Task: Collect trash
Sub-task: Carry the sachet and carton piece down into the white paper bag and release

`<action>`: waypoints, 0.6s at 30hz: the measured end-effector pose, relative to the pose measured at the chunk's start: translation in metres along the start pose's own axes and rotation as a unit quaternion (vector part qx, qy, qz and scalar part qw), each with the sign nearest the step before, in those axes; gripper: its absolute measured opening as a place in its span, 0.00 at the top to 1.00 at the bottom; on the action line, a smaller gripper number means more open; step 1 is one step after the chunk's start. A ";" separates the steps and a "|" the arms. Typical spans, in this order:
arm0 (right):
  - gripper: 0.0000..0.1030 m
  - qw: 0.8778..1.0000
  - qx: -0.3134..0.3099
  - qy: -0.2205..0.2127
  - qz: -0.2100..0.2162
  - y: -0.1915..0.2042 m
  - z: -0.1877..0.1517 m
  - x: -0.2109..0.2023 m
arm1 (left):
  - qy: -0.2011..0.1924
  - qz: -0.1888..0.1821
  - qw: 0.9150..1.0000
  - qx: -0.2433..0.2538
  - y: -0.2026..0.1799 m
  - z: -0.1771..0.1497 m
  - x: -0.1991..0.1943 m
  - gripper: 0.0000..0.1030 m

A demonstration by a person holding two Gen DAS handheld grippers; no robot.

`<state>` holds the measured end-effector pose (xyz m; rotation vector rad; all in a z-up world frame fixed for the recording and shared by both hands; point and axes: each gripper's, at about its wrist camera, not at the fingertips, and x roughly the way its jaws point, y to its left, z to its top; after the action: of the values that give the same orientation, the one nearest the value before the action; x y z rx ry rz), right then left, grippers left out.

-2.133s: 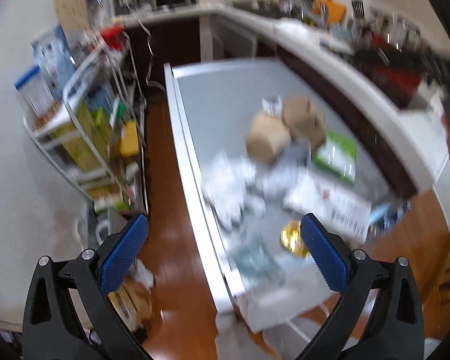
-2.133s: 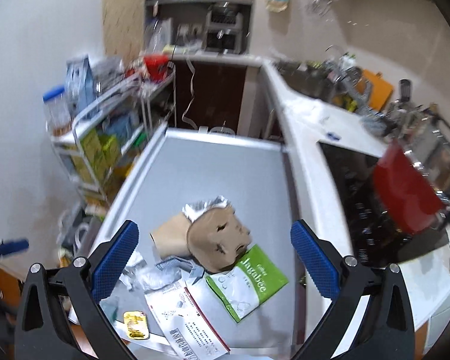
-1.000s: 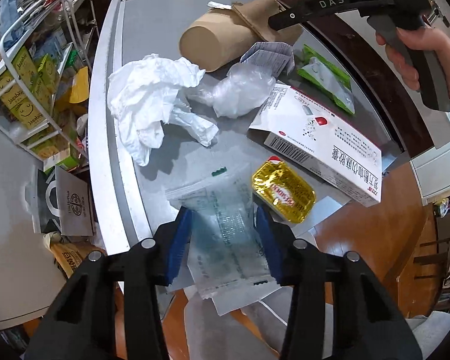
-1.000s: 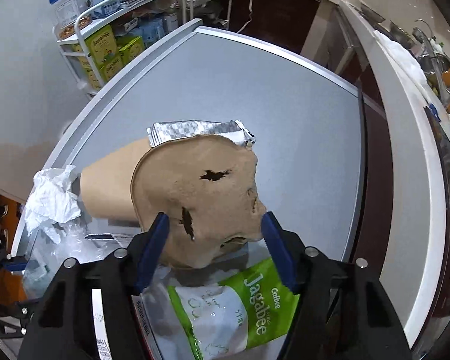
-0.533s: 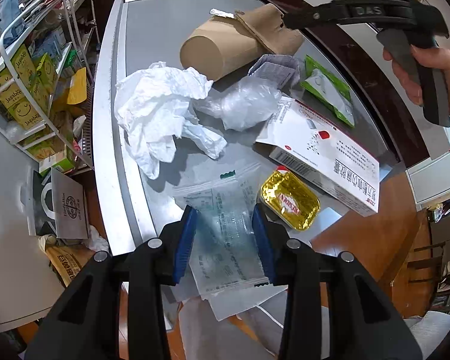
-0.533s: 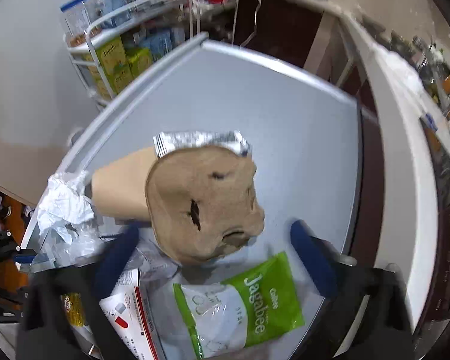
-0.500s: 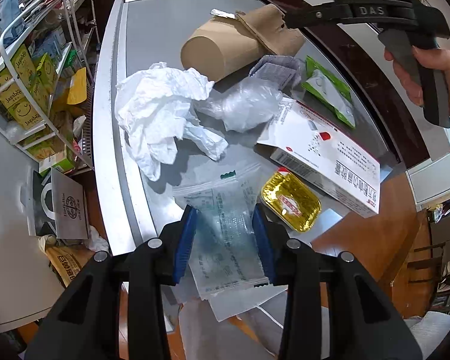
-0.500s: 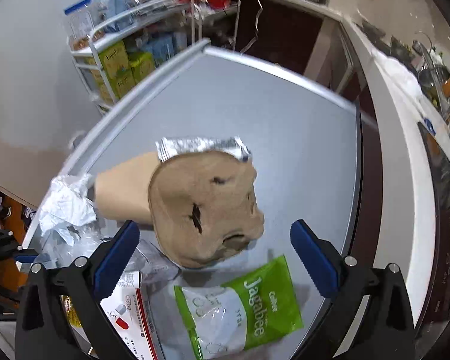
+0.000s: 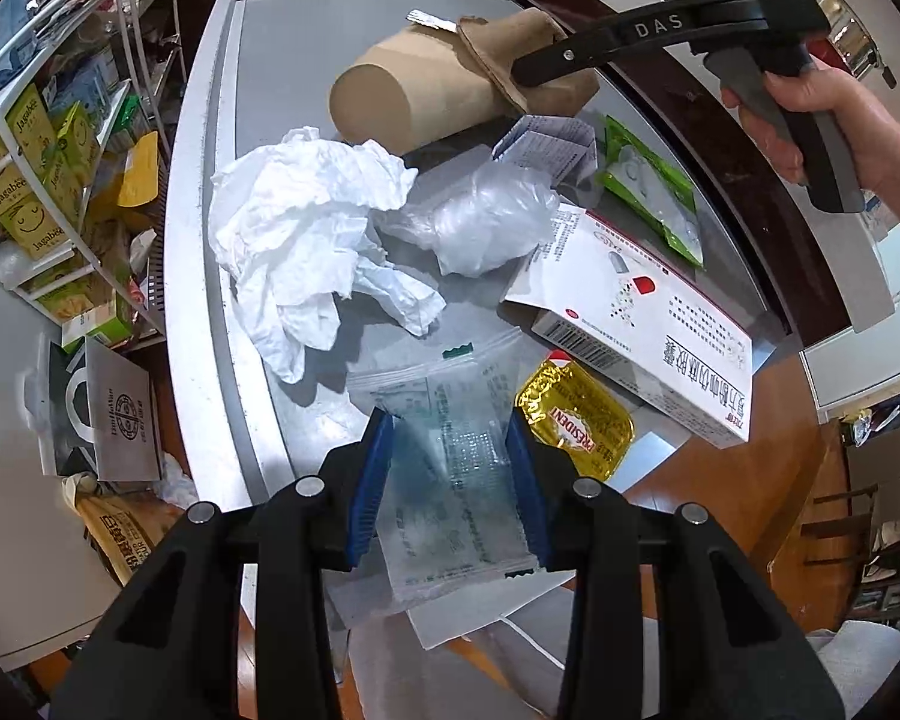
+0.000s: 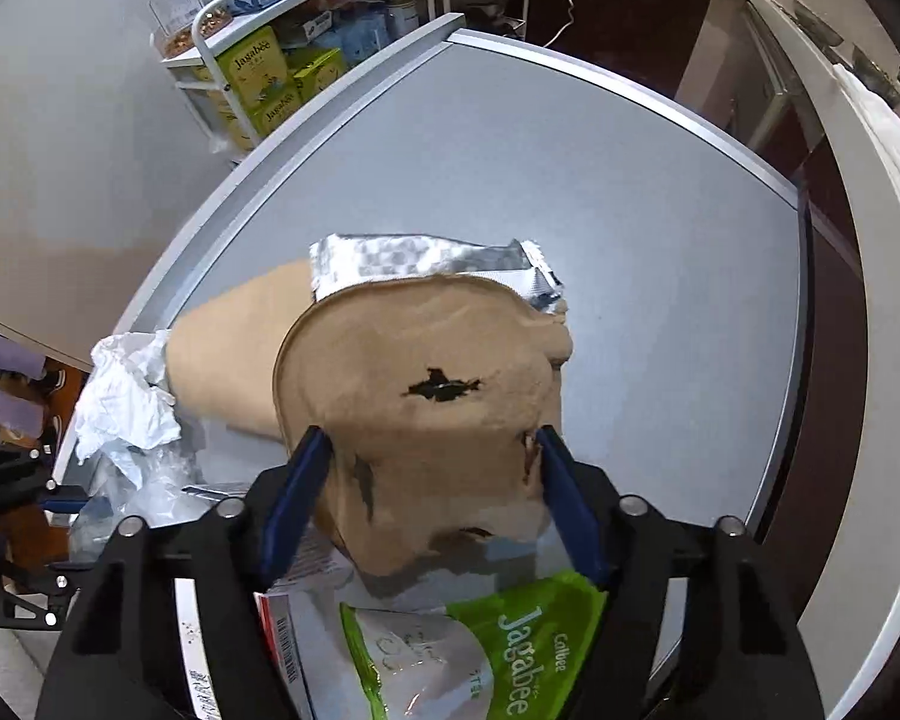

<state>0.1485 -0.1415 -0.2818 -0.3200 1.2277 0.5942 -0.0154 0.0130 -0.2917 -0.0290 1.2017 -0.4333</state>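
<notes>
Trash lies on a grey table (image 10: 570, 150). My left gripper (image 9: 448, 426) is shut on a clear plastic zip bag (image 9: 444, 510) that hangs over the near table edge. My right gripper (image 10: 432, 450), held by a hand (image 9: 810, 114), has its jaws closing, with both blue pads against the sides of a crumpled brown lid (image 10: 426, 360). The lid leans on a brown paper cup (image 9: 402, 96) lying on its side, with a foil wrapper (image 10: 414, 264) behind it. Nearby are white tissue (image 9: 306, 222), a crumpled clear film (image 9: 486, 222), a white box (image 9: 642, 324), a gold butter pack (image 9: 576, 414) and a green Jagabee pouch (image 10: 498, 642).
A wire rack (image 9: 42, 120) full of boxes stands left of the table. Paper bags (image 9: 114, 414) sit on the wooden floor below it. A white counter (image 10: 840, 180) runs along the table's right side. The far half of the table is bare.
My right gripper opened wide and rose off the brown lid, then came back down and closed around it. My left gripper tightened slightly on the clear bag and stayed put.
</notes>
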 end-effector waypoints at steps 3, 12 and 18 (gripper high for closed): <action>0.38 1.000 0.010 -0.013 -0.002 0.001 -0.007 -0.009 | -0.005 -0.001 1.000 0.001 0.001 0.001 -0.004 0.63; 0.38 0.995 0.062 -0.077 0.006 -0.003 -0.024 -0.049 | -0.035 -0.001 0.999 -0.004 0.006 0.008 -0.034 0.63; 0.38 0.984 0.088 -0.152 0.025 0.010 -0.046 -0.109 | -0.090 0.001 0.996 0.010 -0.001 0.019 -0.080 0.63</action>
<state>0.0834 -0.1850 -0.1921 -0.0459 0.9861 0.5499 -0.0213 0.0349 -0.2129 -0.0491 1.0208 -0.4312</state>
